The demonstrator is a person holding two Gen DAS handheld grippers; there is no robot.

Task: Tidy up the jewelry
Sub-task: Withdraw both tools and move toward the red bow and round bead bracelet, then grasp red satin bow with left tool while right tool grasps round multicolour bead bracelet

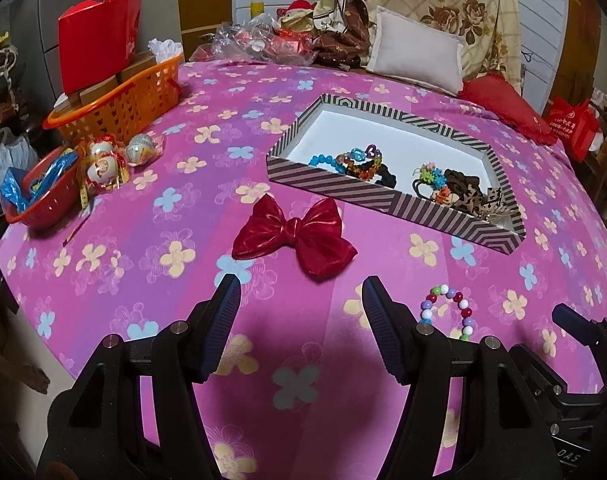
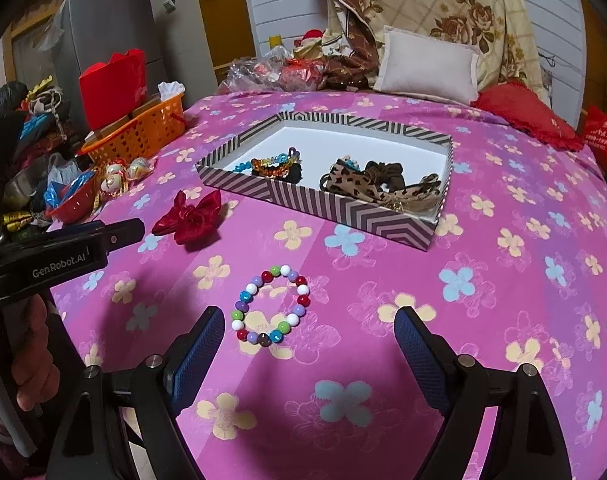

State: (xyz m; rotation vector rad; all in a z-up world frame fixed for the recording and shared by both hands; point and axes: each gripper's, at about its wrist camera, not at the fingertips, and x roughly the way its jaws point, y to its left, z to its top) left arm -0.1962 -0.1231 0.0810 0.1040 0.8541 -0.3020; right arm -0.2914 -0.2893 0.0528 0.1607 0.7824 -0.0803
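My right gripper [image 2: 308, 334] hangs above the bed with its 2 fingers spread wide and nothing between them. The beaded bracelet [image 2: 270, 306] lies flat on the cover just ahead of the gap, nearer my left-hand fingertip [image 2: 207, 334] than the other one; I cannot tell whether it touches that pad. From the left wrist view the same bracelet [image 1: 449, 312] sits just to the right of my left gripper [image 1: 301, 304], partly hidden behind its right-hand finger. That gripper is also spread open and empty. The red bow [image 1: 294, 236] lies straight ahead of it, a little beyond the fingertips and apart from them.

Past the bow I see the striped tray [image 1: 387, 208], its near wall facing me. Inside it are a beaded chain cluster [image 1: 351, 162] on the left side and a heap of hair ties and leopard-print scrunchies [image 1: 463, 192] on the right.

All of this rests on a pink flowered bedspread [image 1: 151, 248]. At the left edge stand an orange basket [image 1: 119, 108] holding a red box [image 1: 99, 36], with a red bowl [image 1: 35, 208] and wrapped eggs [image 1: 103, 160] in front. At the head of the bed I see a white pillow [image 1: 415, 50], a red cushion [image 1: 507, 108] and a folded floral quilt [image 1: 443, 4].
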